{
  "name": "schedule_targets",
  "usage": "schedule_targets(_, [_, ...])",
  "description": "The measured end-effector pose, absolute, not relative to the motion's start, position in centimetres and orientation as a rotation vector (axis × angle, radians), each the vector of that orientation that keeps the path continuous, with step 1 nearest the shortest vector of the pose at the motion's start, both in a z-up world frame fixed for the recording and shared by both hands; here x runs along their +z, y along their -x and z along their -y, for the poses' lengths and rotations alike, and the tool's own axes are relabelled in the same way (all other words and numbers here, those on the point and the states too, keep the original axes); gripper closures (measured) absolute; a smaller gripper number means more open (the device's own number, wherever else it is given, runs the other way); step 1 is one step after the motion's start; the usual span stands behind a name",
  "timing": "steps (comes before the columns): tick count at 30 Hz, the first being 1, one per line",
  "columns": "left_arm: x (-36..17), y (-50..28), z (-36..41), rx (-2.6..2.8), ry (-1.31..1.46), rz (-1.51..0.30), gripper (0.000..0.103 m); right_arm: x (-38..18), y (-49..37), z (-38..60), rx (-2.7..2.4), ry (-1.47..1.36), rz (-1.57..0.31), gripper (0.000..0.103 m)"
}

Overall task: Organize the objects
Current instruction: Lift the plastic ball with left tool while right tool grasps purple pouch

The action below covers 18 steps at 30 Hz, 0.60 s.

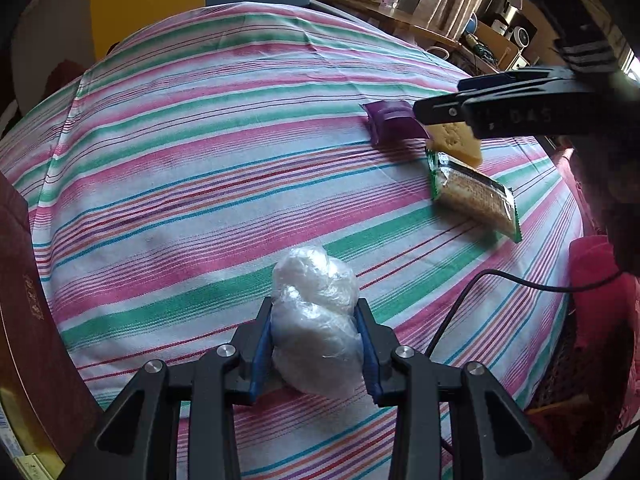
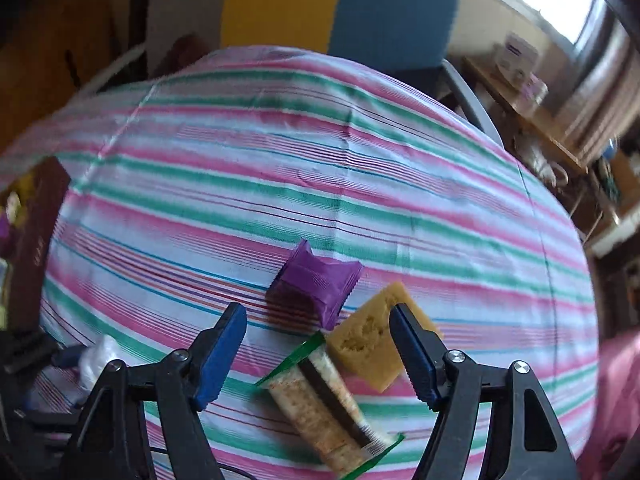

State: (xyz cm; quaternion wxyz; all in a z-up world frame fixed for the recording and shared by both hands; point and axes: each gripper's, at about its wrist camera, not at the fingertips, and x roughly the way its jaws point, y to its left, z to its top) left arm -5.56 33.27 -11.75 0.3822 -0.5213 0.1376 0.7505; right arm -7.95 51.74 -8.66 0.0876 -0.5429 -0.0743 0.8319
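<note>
My left gripper (image 1: 316, 312) is shut on a clear plastic-wrapped white bundle (image 1: 316, 320) just above the striped cloth. At the right of the cloth lie a purple packet (image 1: 394, 122), a yellow block (image 1: 456, 140) and a green-edged biscuit pack (image 1: 474, 194), close together. My right gripper (image 1: 420, 114) reaches in from the right above them. In the right wrist view it (image 2: 320, 324) is open and empty, above the biscuit pack (image 2: 324, 400), with the purple packet (image 2: 316, 284) ahead and the yellow block (image 2: 372, 344) by its right finger. The bundle (image 2: 96, 356) shows at the left.
The striped cloth (image 1: 200, 160) covers a rounded table. A dark red box (image 1: 36, 340) stands at the left edge. A black cable (image 1: 460, 308) runs over the cloth at the right. A blue chair (image 2: 396, 12) and cluttered shelves (image 1: 480, 32) stand behind.
</note>
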Motion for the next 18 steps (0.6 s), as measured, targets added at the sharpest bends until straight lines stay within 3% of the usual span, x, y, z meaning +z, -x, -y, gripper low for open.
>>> schedule_targets(6, [-11.9, 5.6, -32.9, 1.898, 1.344, -0.3, 0.066, -12.3, 11.4, -50.9, 2.355, 1.822, 0.646, 0.029])
schedule_targets(9, [-11.9, 5.7, -32.8, 1.893, 1.352, -0.283, 0.066, -13.8, 12.5, -51.1, 2.302, 1.856, 0.755, 0.03])
schedule_targets(10, [-12.0, 5.6, -33.0, 1.893, 1.353, -0.28, 0.066, -14.1, 12.8, -51.3, 2.299, 1.869, 0.759, 0.033])
schedule_targets(11, [-12.0, 5.6, -33.2, 1.892, 1.353, -0.275, 0.066, -14.3, 13.0, -51.6, 2.308, 1.885, 0.729, 0.045])
schedule_targets(12, [-12.0, 5.5, -33.2, 1.892, 1.353, -0.27, 0.066, -14.2, 13.1, -51.9, 2.33, 1.899, 0.675, 0.065])
schedule_targets(18, [-11.8, 5.3, -32.9, 1.901, 1.337, -0.271, 0.066, -13.2, 12.2, -52.7, 2.405, 1.881, 0.422, 0.072])
